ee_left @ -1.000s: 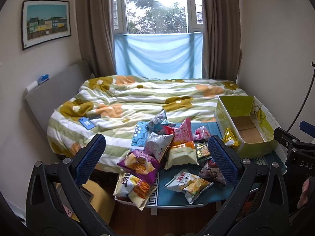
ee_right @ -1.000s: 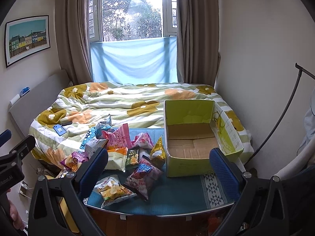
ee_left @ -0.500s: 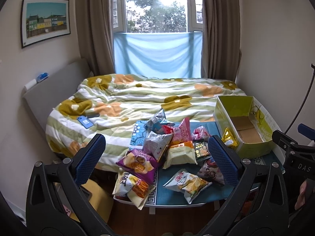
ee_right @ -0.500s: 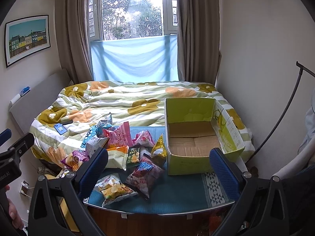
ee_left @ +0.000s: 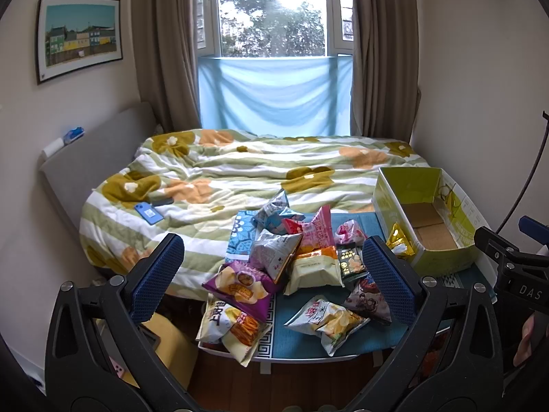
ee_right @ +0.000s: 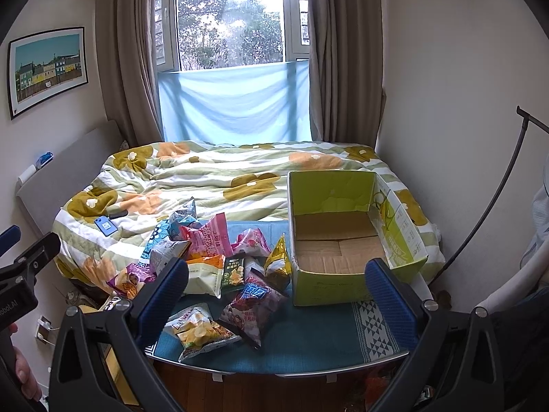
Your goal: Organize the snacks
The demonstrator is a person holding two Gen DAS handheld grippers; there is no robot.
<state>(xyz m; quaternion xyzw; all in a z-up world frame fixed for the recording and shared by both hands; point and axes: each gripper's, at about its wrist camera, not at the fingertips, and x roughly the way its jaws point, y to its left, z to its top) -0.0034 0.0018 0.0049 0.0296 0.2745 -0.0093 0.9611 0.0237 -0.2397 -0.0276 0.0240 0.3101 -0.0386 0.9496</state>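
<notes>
Far left, on the flowered bedspread (ee_left: 240, 175): a blue phone (ee_left: 148, 213), lying flat, well apart from the snacks.

Left gripper (ee_left: 272, 267): spread wide, nothing between the blue pads (ee_left: 156, 276), held above the near edge of the blue-clothed table (ee_right: 308, 336).

Below it, hanging over the table's left edge: a white bag with orange sticks (ee_left: 233, 326), overlapped by a purple chip bag (ee_left: 240, 283).

Heaped in the middle of the table: a silver-grey bag (ee_left: 276, 252), a pink bag (ee_right: 206, 238) standing tilted, a pale orange-topped bag (ee_left: 314, 269), a small dark green packet (ee_right: 235, 273). Nearer the front edge: a light bag of pale chips (ee_right: 197, 331) and a dark maroon bag (ee_right: 255, 305), just beside each other, possibly touching; hard to tell through the fisheye.

Leaning against the box's left wall: a gold pouch (ee_right: 278, 262), upright.

Right of the pile: a green cardboard box (ee_right: 343, 278), open-topped, bare brown bottom, standing on the table's far right part.

Right gripper (ee_right: 274, 292): likewise parted and gripping nothing, level with the box's front wall.
</notes>
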